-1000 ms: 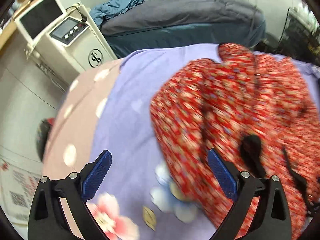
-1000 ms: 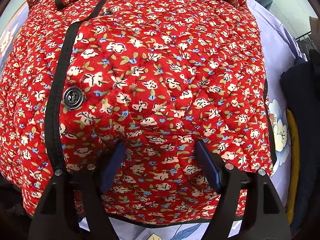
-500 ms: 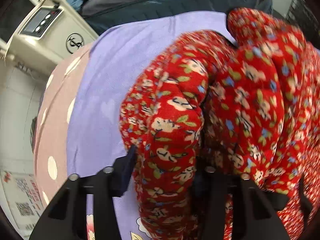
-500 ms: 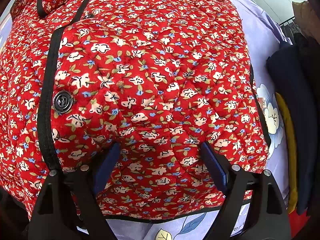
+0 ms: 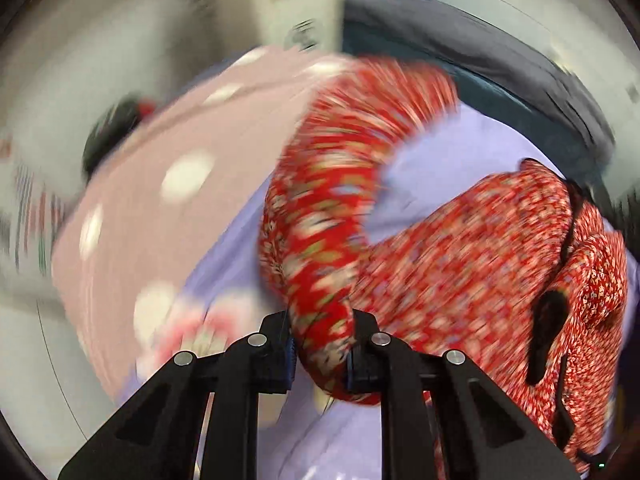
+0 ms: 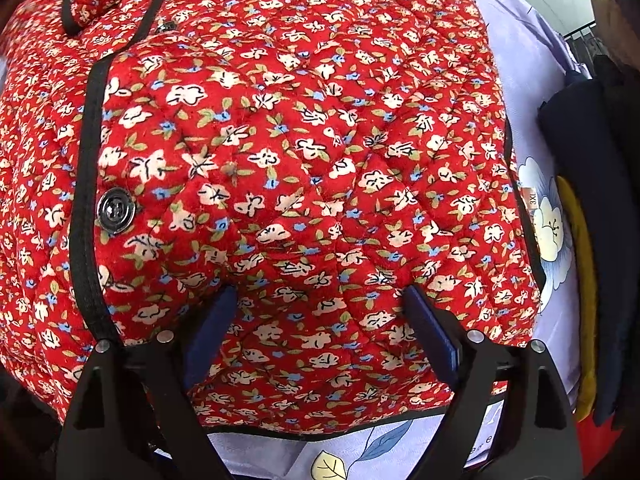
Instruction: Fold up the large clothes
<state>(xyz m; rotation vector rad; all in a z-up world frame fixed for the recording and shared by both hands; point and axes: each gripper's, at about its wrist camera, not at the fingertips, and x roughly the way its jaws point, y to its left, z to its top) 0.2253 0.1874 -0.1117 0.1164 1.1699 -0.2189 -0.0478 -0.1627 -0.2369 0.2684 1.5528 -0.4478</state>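
Note:
A red quilted jacket [image 6: 300, 140] with small white flowers, black trim and a dark button [image 6: 116, 214] lies spread on a lavender sheet [image 6: 516, 60]. My right gripper [image 6: 320, 304] points down onto its lower front. Its jaws are opening, with the tips spread wide on the fabric and nothing pinched between them. In the blurred left wrist view, my left gripper [image 5: 320, 344] is shut on the jacket's sleeve [image 5: 320, 216]. The sleeve stretches away in an arc from the jacket's body [image 5: 472, 264] over the sheet [image 5: 460, 160].
A pink cover with white dots [image 5: 160, 208] drapes the bed's left side. Beyond it stand a white machine [image 5: 288, 0] and a dark covered couch [image 5: 460, 52]. Folded dark and yellow clothes [image 6: 592, 200] are stacked along the jacket's right edge.
My left gripper went from open over the sheet to shut on the sleeve, then swung sideways, pulling the sleeve out from the jacket. My right gripper's jaws spread a little wider in place.

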